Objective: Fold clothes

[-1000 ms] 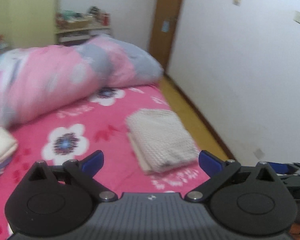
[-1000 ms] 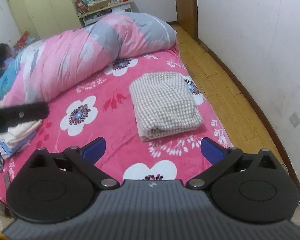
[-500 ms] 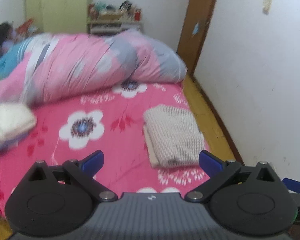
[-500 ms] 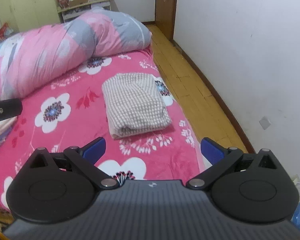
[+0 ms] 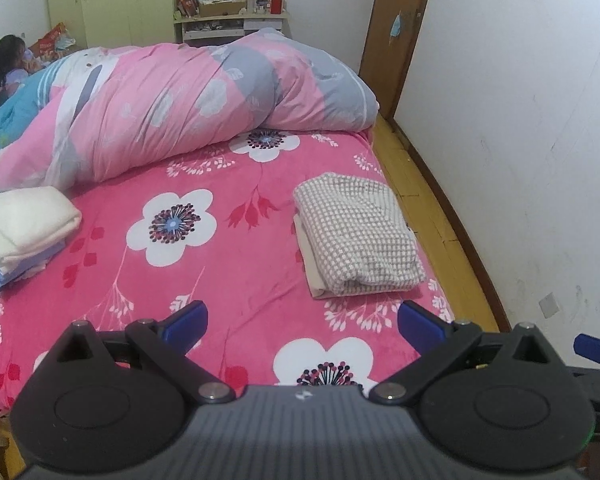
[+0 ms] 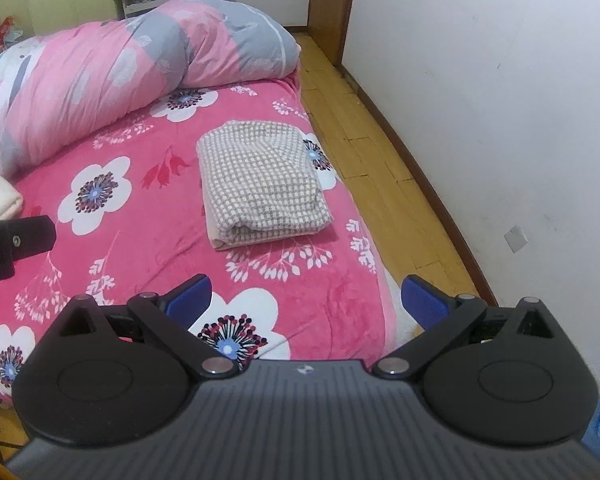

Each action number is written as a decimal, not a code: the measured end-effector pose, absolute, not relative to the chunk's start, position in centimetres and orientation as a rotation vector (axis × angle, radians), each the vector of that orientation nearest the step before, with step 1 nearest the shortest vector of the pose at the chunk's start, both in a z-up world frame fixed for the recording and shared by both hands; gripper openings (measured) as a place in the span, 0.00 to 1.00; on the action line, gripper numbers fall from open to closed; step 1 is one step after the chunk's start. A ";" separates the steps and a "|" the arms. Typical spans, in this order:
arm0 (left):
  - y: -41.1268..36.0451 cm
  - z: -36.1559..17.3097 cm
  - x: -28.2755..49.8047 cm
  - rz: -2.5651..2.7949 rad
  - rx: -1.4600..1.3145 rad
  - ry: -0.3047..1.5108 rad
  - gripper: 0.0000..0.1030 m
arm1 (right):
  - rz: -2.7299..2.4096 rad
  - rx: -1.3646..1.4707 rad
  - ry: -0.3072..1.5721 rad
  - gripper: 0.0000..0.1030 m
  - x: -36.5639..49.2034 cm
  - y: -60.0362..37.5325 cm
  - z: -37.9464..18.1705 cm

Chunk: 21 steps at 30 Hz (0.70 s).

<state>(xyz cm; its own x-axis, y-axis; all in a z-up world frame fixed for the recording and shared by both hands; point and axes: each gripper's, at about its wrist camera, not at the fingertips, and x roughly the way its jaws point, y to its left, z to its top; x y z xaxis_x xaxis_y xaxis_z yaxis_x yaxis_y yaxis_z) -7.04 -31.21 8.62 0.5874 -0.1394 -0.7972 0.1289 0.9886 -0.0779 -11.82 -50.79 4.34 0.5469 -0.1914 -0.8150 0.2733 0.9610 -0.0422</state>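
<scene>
Pink plush, printed with big white flowers, covers the bed [image 5: 240, 272] we work over, with a rolled duvet [image 5: 188, 104] along its far side and a bare white wall [image 6: 500, 100] past the wooden floor. Our checked garment [image 6: 260, 188] lies already folded near the bed's right edge, a second folded pile [image 5: 24, 224] well apart at the left. It looks soft, light and floppy; we would pinch a folded edge. The left hand-held gripper [image 5: 302, 322] and the right hand-held gripper [image 6: 306, 298] both gape empty
</scene>
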 end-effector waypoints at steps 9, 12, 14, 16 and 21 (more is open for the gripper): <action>-31.5 8.5 -7.6 -0.172 0.004 0.927 0.99 | -0.279 0.082 0.963 0.99 -12.2 -50.5 4.3; -31.5 8.6 -7.8 -0.174 0.005 0.922 0.99 | -0.279 0.077 0.965 0.99 -12.3 -50.4 4.3; -31.5 8.6 -7.9 -0.175 0.003 0.922 0.99 | -0.278 0.074 0.967 0.99 -12.3 -50.3 4.3; -31.5 8.6 -7.9 -0.175 -0.002 0.924 0.99 | -0.277 0.070 0.967 0.99 -12.3 -50.2 4.3; -31.4 8.6 -8.0 -0.179 -0.007 0.927 0.99 | -0.272 0.057 0.966 0.99 -12.3 -50.1 4.3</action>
<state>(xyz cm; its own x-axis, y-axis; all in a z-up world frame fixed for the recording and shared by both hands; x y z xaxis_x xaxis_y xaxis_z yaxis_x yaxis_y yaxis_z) -7.98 -31.38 8.64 0.5862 -0.1563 -0.7949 0.1504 0.9852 -0.0828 -12.33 -50.08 4.34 0.5371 -0.2033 -0.8186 0.2536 0.9645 -0.0731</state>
